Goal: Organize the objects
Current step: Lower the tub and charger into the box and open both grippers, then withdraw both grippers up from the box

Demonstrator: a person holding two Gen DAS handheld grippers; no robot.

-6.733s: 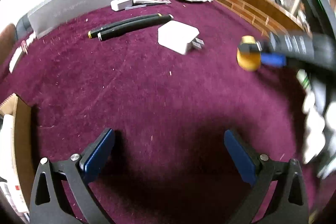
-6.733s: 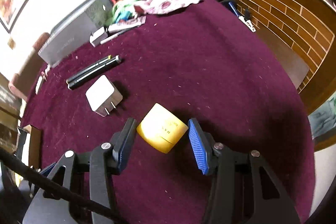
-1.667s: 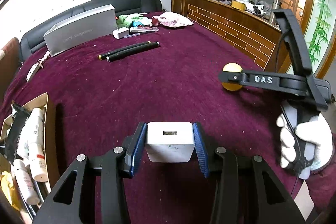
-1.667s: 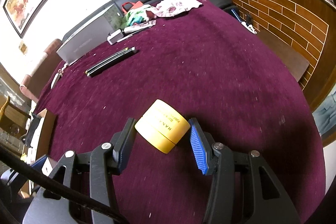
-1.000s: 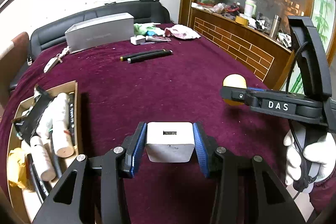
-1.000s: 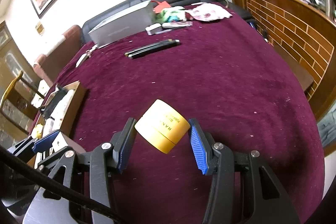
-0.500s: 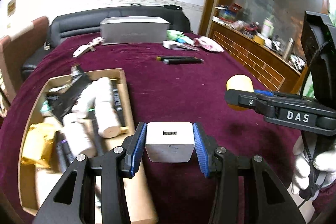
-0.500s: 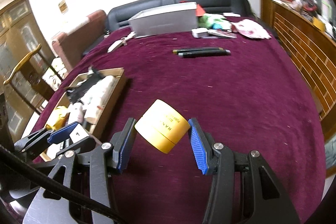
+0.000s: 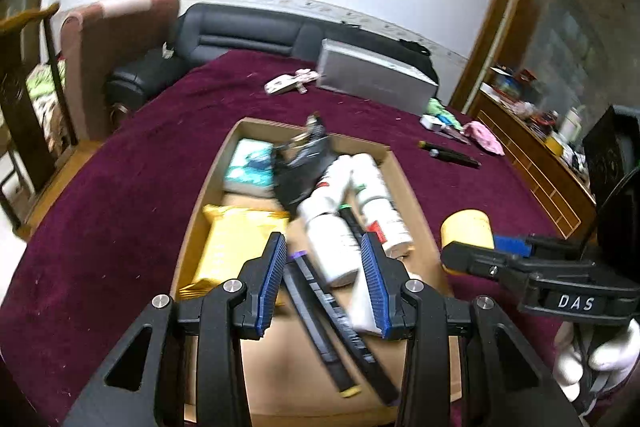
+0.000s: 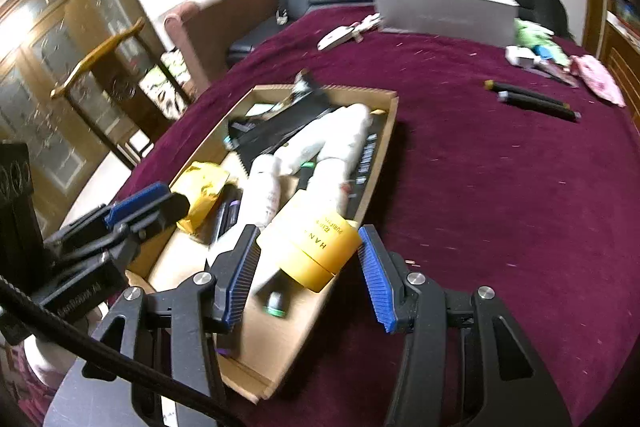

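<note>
The left claw (image 9: 322, 247) hangs over the near end of the cardboard box (image 9: 404, 179) with its blue pads apart. Nothing is firmly held between them. A blurred white shape (image 9: 362, 303) lies just inside its right pad, and I cannot tell what it is. The box sits on the maroon desk (image 9: 120, 195) and is crowded. A yellow pouch (image 9: 236, 243) lies along its left side, white bottles (image 9: 332, 239) fill the middle, and dark flat sticks (image 9: 320, 307) cross the near floor.

To the right, the right claw (image 10: 308, 233) is clamped on the yellow jar (image 10: 316, 247). The jar is tilted and held in the air above the box's right wall, near the front end.

The step in hand looks like dropping the jar into the box. To do it well:
- Carry the jar a little further left, fully past the wall.
- Aim for the bare cardboard (image 10: 276, 339) at the near end, not on top of the bottles.
- Lower it until it is close to the floor before parting the pads, since a round jar let go on a slope could roll or tip out.
- Draw the left claw back first so the two do not knock.

The black pens (image 10: 532, 101) far to the right remain to be collected.
</note>
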